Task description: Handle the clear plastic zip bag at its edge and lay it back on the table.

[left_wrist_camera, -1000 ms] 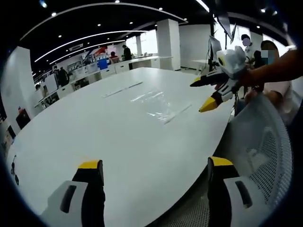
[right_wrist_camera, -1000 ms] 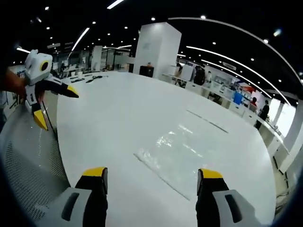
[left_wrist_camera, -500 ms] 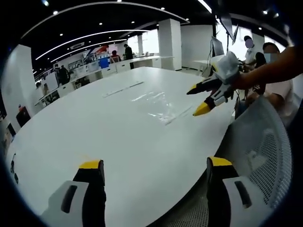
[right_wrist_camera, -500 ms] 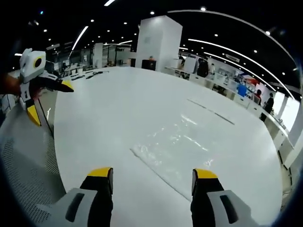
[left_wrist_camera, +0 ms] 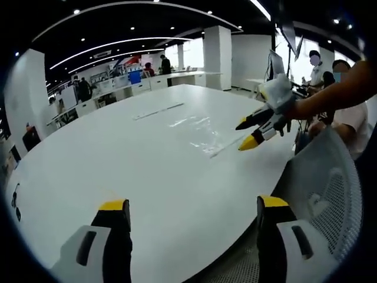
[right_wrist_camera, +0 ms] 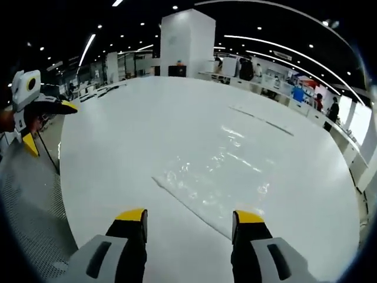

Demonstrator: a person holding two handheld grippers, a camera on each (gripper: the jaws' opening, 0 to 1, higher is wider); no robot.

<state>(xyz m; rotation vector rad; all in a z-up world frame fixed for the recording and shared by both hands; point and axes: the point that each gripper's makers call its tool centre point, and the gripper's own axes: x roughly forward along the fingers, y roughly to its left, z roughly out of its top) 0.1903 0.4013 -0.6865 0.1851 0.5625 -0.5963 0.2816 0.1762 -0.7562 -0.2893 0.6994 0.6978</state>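
- Lying flat on the white table: 1 clear zip bag, well in from the near edge, glare on its film.
- Running diagonally in the right gripper view: the bag's near long edge, from upper left down toward lower right, ending just ahead of the right-hand jaw tip. Taken as the sealed strip, though too faint to confirm.
- Pointing straight at that edge: right gripper, jaws standing apart, nothing between them, tips near the bag but not touching.
- Seen in the left gripper view: the same right gripper, held by a hand, yellow tips spread and hovering just beside the bag at its near end.
- Sitting well back at the table's rim: left gripper, jaws wide apart and empty, bag well ahead and to the right of its line.
- Appearing in the right gripper view at far left: left gripper, off the table's side, well apart from the bag.
- Judging nearness: right gripper clearly the closer of the 2; bag lying ahead of and slightly below its jaws.
- Judging the coming move: lowering and advancing onto the near edge, jaws crossing it rather than lying along it.
- Noting risk: thin film flat on a smooth top, hard to get a jaw under; sliding away likely.
- Noting surroundings: mesh chair back at the table's rim.
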